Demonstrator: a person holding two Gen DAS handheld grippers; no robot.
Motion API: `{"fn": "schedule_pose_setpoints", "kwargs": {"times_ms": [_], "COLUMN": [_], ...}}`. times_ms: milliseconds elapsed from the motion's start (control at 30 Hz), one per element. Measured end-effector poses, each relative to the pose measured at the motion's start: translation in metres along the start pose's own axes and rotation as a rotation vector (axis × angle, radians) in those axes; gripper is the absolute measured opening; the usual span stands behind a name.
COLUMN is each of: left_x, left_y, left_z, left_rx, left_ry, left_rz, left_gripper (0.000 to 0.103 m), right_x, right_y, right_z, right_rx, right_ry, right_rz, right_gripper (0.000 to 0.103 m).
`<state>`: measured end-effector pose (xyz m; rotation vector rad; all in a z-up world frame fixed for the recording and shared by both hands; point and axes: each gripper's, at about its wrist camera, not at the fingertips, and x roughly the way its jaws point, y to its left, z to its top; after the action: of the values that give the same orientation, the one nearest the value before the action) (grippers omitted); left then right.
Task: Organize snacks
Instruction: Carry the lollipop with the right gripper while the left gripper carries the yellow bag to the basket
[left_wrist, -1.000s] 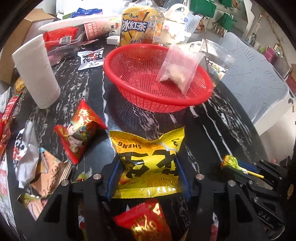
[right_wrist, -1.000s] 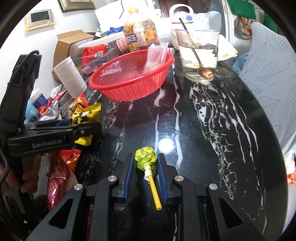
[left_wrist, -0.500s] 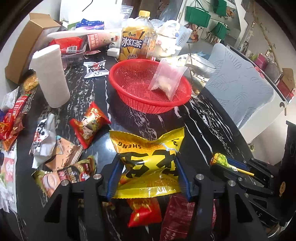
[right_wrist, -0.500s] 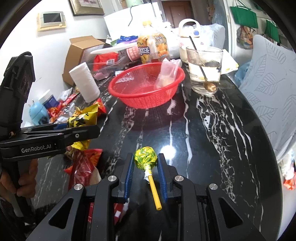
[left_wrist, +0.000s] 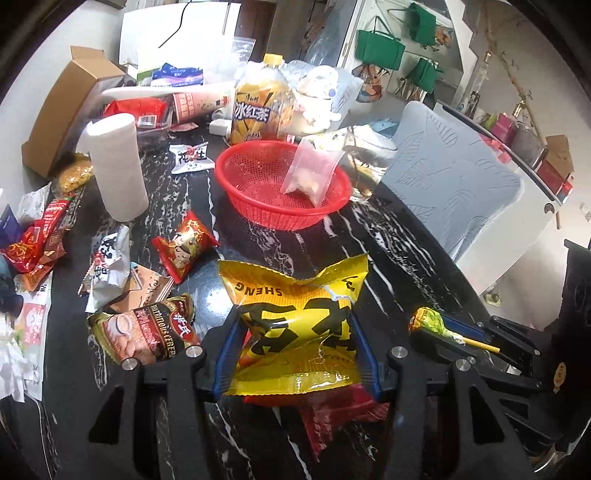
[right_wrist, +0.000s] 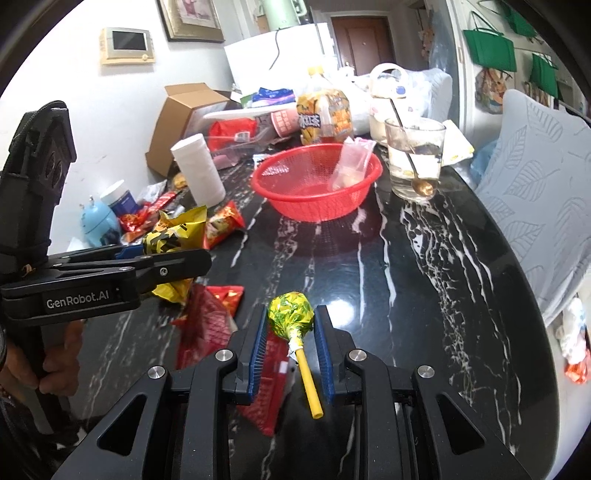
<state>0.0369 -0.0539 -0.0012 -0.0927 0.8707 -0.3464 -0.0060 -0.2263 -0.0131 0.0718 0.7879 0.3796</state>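
Snacks sit in both my jaws above the counter (right_wrist: 424, 266): left gripper (left_wrist: 295, 354) clamps the yellow packet (left_wrist: 295, 314), right gripper (right_wrist: 290, 343) pinches the lollipop (right_wrist: 290, 314); red basket (right_wrist: 314, 206) stands toward the far edge.

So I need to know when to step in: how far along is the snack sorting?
Early. Done: only a clear bag sits in the red basket. In hand: the left tool grips a yellow snack packet and the right tool a lollipop, both short of the basket. Left: many packets, such as the red one, lie loose on the black table.
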Motion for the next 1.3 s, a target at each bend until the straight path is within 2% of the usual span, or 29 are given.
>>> {"fn": "schedule_pose_setpoints", "kwargs": {"times_ms": [267, 500, 733, 1033, 1300], "left_x": [-0.025, -0.034, -0.037, -0.036, -0.015], "left_y": [-0.006, -0.006, -0.01, -0.009, -0.014], "left_z": [0.004, 0.023, 0.058, 0.107, 0.154], "left_rx": [0.011, 0.04, 0.104, 0.109, 0.1], "left_ry": [-0.074, -0.131, -0.197, -0.271, -0.281], "left_rz": [0.005, 0.023, 0.041, 0.031, 0.004], "left_gripper": [0.053, 0.053, 0.053, 0.053, 0.053], "right_x": [-0.022, -0.027, -0.023, -0.015, 0.002], "right_y": [0.019, 0.022, 0.018, 0.005, -0.006], "right_z": [0.009, 0.029, 0.057, 0.105, 0.151], "right_rx": [-0.056, -0.096, -0.144, -0.192, -0.212], "right_ry": [-0.066, -0.109, -0.133, -0.179, -0.22], "right_rz": [0.021, 0.038, 0.014, -0.032, -0.056], "right_gripper": [0.025, 0.025, 0.025, 0.025, 0.025]}}
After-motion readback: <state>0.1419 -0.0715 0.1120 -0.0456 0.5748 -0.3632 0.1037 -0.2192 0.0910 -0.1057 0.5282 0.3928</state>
